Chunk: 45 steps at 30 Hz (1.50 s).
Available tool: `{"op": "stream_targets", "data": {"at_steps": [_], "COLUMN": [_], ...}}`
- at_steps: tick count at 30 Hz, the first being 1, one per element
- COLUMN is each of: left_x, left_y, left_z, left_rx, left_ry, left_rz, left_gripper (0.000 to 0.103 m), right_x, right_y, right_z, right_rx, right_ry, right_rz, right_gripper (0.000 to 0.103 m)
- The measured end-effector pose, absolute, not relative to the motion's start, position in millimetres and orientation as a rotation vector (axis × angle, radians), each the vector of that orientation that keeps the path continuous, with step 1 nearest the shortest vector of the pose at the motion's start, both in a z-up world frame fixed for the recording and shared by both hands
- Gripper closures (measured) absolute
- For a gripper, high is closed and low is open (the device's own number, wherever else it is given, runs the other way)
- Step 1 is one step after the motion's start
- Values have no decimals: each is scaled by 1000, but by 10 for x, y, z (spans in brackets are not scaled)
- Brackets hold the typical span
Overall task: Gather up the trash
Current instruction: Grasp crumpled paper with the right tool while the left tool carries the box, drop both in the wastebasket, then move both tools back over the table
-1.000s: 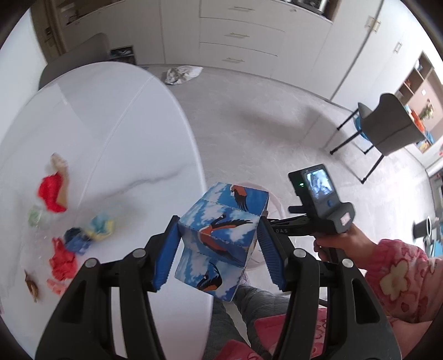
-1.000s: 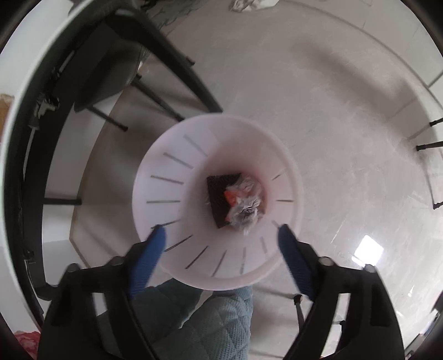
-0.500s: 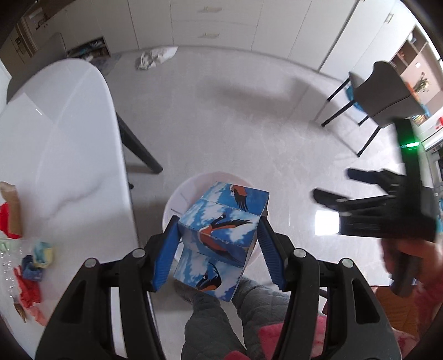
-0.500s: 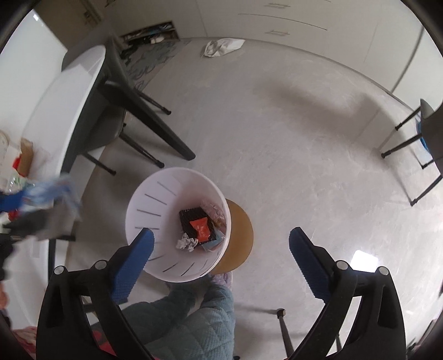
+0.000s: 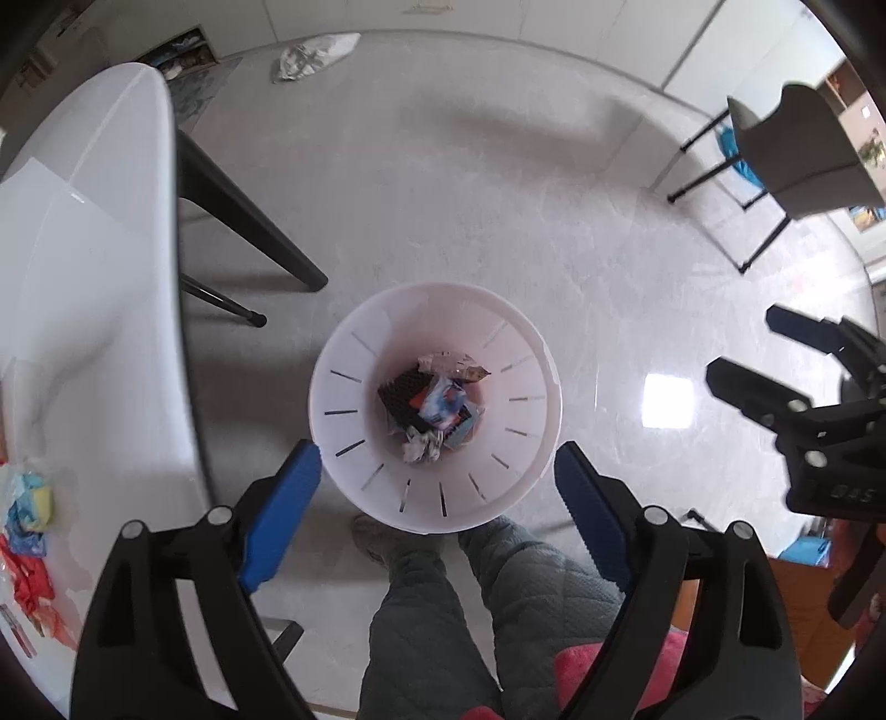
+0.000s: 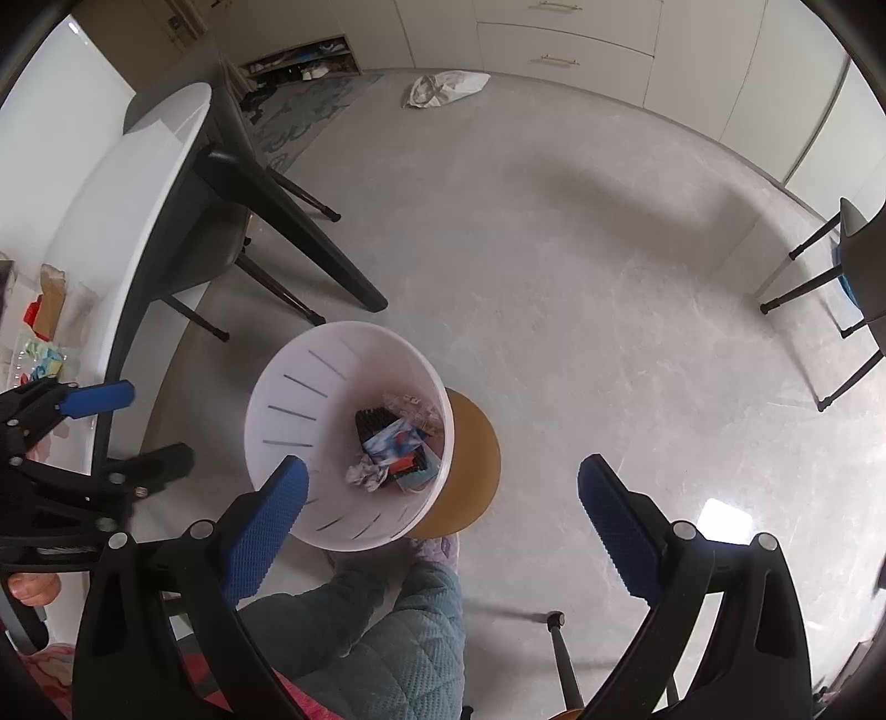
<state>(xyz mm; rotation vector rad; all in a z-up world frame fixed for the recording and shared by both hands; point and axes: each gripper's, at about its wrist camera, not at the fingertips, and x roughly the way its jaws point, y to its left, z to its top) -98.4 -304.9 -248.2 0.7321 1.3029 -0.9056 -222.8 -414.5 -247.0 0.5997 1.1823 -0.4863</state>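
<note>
My left gripper (image 5: pixel 436 454) hangs straight over the white slotted bin (image 5: pixel 332 354), its jaws opening with nothing between them. The blue bird-printed box (image 5: pixel 440 404) lies inside the bin on a black tray, crumpled paper and wrappers. My right gripper (image 6: pixel 443 471) is open and empty, higher up and to the right of the bin (image 6: pixel 288 360), where the box (image 6: pixel 393 440) also shows. Each gripper appears in the other's view: the right one (image 5: pixel 775 360) at the right edge, the left one (image 6: pixel 133 432) at the left edge. Colourful wrappers (image 5: pixel 27 504) remain on the white table (image 5: pixel 83 277).
The bin stands on a round wooden stool (image 6: pixel 470 471) beside the table's black legs (image 5: pixel 249 232). A person's quilted trouser legs (image 5: pixel 443 609) are just below it. A grey chair (image 5: pixel 803 155) stands at the far right, a white bag (image 5: pixel 315 52) on the floor far off.
The left gripper swung from the table's edge to above the bin, sank and let go of the bird box, which now lies in the bin. The right gripper rose away from the bin.
</note>
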Motion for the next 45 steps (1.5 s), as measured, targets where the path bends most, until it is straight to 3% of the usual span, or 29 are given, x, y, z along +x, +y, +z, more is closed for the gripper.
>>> {"op": "stream_targets", "data": {"at_steps": [4, 6, 15, 24, 32, 39, 43, 45], "left_x": [-881, -843, -553, -88, 90, 73, 103, 123], "left_y": [-2851, -2694, -1807, -739, 68, 467, 646, 714], "left_z": [-2036, -1762, -921, -869, -970, -1099, -1196, -1252], "left_rx": [649, 615, 451, 309, 206, 142, 79, 44], "left_ry": [1215, 1153, 1021, 1032, 1066, 1087, 1121, 1134], "left_rz": [-892, -873, -695, -433, -270, -200, -169, -155], "left_gripper": [20, 12, 8, 8, 8, 8, 8, 8], "right_x": [-2176, -2104, -1549, -857, -126, 439, 618, 663], "right_y": [-4094, -4039, -3530, -2791, -1989, -1460, -1303, -1246], "right_z": [-2320, -2170, -1430, -1218, -1506, -1960, -2129, -2203], "right_rx": [569, 549, 378, 215, 74, -108, -182, -220], "right_ry": [1155, 1126, 997, 989, 1046, 1099, 1126, 1148], "right_rz": [-469, -444, -263, -31, 245, 385, 437, 445], "right_gripper": [6, 6, 3, 3, 3, 22, 26, 40]}}
